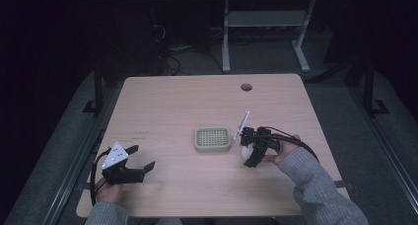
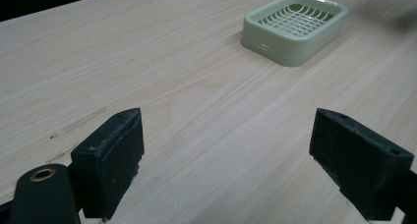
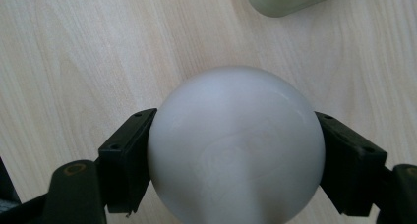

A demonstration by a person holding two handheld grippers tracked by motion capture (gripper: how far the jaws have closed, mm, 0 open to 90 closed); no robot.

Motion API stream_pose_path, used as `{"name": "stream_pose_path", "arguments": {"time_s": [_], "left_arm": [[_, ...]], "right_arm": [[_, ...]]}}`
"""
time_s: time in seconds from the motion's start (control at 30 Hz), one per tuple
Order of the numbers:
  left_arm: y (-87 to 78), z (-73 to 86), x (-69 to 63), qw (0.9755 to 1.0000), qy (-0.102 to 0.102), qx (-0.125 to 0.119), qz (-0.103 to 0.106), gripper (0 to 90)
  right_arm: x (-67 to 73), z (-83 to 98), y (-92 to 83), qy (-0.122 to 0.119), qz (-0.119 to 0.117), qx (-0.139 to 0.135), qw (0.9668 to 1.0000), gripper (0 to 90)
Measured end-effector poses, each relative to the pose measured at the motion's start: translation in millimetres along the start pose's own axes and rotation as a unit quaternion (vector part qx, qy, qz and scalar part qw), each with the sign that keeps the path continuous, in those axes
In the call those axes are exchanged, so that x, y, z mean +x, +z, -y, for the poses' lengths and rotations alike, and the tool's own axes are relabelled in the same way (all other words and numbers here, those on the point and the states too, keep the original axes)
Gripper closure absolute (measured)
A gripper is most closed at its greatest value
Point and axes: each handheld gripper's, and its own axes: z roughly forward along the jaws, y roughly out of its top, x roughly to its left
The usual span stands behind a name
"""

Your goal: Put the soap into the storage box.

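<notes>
- The right gripper [image 3: 236, 157] has its jaws closed against both sides of a white soap [image 3: 236, 150], a firm hold for carrying.
- The soap sits just right of the green dish [image 1: 213, 139], low over the surface [image 1: 162, 101], likely headed for the dish's slotted tray.
- The left gripper [image 1: 143, 157] waits well left of the dish, jaws wide apart and holding nothing.

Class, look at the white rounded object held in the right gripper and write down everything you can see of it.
The white soap is a smooth, rounded, egg-like lump, matte and faintly translucent, with a shallow embossed outline on its face. It appears whole and clean. The right gripper clamps it, one black jaw pressed against each side. In the high view it sits low over the wooden table, just right of the pale green soap dish and apart from it. Whether its underside touches the table cannot be told.
</notes>
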Motion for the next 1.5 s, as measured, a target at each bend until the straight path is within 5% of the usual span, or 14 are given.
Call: {"name": "stream_pose_path", "arguments": {"time_s": [0.67, 1.5], "left_arm": [[0.4, -0.1, 1.0, 1.0, -0.003, -0.002, -0.004, 12.8], [2.0, -1.9, -0.1, 1.0, -0.002, -0.008, -0.002, 12.8]], "right_arm": [[-7.6, -20.5, -7.1, -0.01, -0.015, -0.025, 0.9995, 23.0], [-16.9, -49.6, -6.8, -0.025, -0.018, -0.019, 0.9993, 23.0]]}}
